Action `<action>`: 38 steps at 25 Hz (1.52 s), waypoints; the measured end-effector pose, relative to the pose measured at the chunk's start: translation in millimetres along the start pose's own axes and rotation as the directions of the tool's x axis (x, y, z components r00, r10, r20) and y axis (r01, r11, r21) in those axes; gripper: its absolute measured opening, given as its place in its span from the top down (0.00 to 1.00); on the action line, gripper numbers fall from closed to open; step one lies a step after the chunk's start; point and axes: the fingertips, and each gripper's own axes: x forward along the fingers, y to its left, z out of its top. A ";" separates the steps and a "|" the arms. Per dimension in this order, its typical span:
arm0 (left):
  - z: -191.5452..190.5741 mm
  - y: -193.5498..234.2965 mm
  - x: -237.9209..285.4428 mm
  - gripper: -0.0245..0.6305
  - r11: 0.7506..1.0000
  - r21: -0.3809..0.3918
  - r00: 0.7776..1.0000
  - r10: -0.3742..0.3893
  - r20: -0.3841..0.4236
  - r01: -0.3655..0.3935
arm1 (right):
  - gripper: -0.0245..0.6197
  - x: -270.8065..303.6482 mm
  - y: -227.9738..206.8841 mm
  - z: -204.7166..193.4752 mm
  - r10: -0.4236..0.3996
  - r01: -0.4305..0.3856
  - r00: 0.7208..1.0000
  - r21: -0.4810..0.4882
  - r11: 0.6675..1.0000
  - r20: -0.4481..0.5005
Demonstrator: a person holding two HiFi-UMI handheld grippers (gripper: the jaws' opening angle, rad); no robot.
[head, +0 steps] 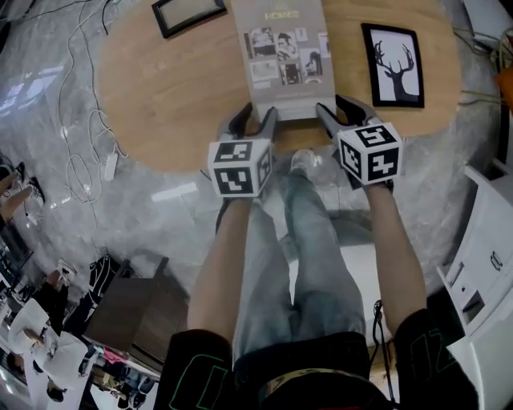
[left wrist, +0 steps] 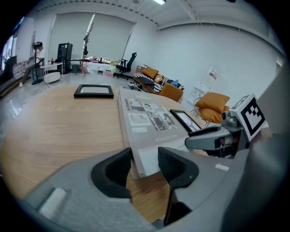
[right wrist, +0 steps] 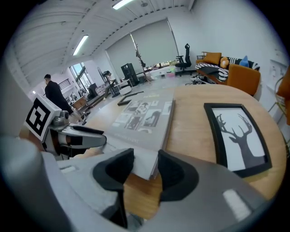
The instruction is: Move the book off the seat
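Observation:
A large grey book (head: 284, 48) with a collage of photos on its cover lies flat on the round wooden table (head: 176, 96). My left gripper (head: 255, 124) stands at the book's near left corner. In the left gripper view that corner of the book (left wrist: 149, 122) lies between the jaws of the left gripper (left wrist: 144, 167), which stand wide. My right gripper (head: 335, 116) is at the near right corner. In the right gripper view the book (right wrist: 140, 118) reaches in between the spread jaws of the right gripper (right wrist: 145, 170). Neither lifts the book.
A framed deer picture (head: 393, 66) lies right of the book and a black frame (head: 188, 14) at the far left of the table. White cables (head: 88, 144) trail over the floor on the left. A white cabinet (head: 489, 264) stands at the right. My legs are below the table's edge.

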 end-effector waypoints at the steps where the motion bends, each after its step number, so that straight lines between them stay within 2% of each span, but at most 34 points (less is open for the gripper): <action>1: 0.2 0.3 0.7 0.67 1.000 -0.010 1.000 -0.001 0.008 0.001 | 0.70 0.8 -0.9 0.7 0.001 -0.001 1.000 0.004 1.000 -0.016; 6: 1.0 2.2 -4.3 0.67 0.999 -0.034 1.000 0.022 -0.015 -0.023 | 0.67 -7.1 -1.7 7.4 -0.067 0.058 0.996 -0.136 0.989 -0.059; 10: 26.7 -3.1 -28.3 0.70 0.996 -0.070 0.998 0.051 0.030 -0.049 | 0.67 -28.8 -0.3 28.5 -0.025 0.025 1.000 -0.096 0.995 0.001; 14: 73.6 -22.3 -72.4 0.88 0.995 -0.072 0.990 0.072 0.123 -0.063 | 0.70 -69.8 13.4 64.2 0.022 -0.017 0.996 -0.061 0.998 0.091; 17: 124.8 -39.5 -101.5 0.94 0.995 -0.083 0.971 0.068 0.229 -0.050 | 0.76 -104.5 16.4 104.5 0.019 -0.010 0.985 -0.054 0.999 0.173; 19: 159.7 -50.5 -122.0 0.95 0.995 -0.094 0.954 0.053 0.295 -0.026 | 0.81 -129.2 21.0 134.2 0.011 0.004 0.973 -0.064 0.998 0.229; 22: 211.9 -65.1 -162.0 0.95 0.982 -0.180 0.911 0.029 0.410 0.050 | 0.94 -165.3 31.4 177.7 0.011 0.013 0.951 -0.075 0.997 0.309; 24: 236.1 -79.7 -186.2 0.95 0.972 -0.216 0.886 0.023 0.464 0.088 | 0.95 -191.1 36.7 201.8 0.018 0.004 0.935 -0.063 0.998 0.354; 25: 241.8 -87.8 -197.9 0.95 0.974 -0.208 0.882 0.023 0.472 0.085 | 0.95 -205.8 41.9 210.8 0.025 -0.005 0.926 -0.054 0.999 0.376; 27: 253.8 -98.2 -222.8 0.95 0.987 -0.156 0.877 0.038 0.479 0.042 | 0.96 -234.8 56.7 232.2 0.042 -0.025 0.903 -0.045 0.999 0.428; 29: 277.3 -104.1 -245.2 0.95 0.995 -0.101 0.858 0.067 0.509 -0.018 | 0.96 -261.8 66.7 263.0 0.059 -0.038 0.873 -0.054 0.998 0.485; 33: 308.6 -121.6 -278.3 0.95 0.994 0.006 0.827 0.091 0.555 -0.113 | 0.96 -308.2 81.5 298.8 0.083 -0.071 0.808 -0.045 0.996 0.584; 35: 324.0 -125.7 -294.9 0.95 0.989 0.031 0.803 0.101 0.587 -0.147 | 0.96 -326.2 89.1 312.5 0.084 -0.078 0.780 -0.038 0.996 0.620; 38: 340.5 -127.3 -315.9 0.95 0.984 0.044 0.773 0.108 0.625 -0.173 | 0.96 -346.2 98.7 324.6 0.072 -0.050 0.762 -0.052 0.997 0.644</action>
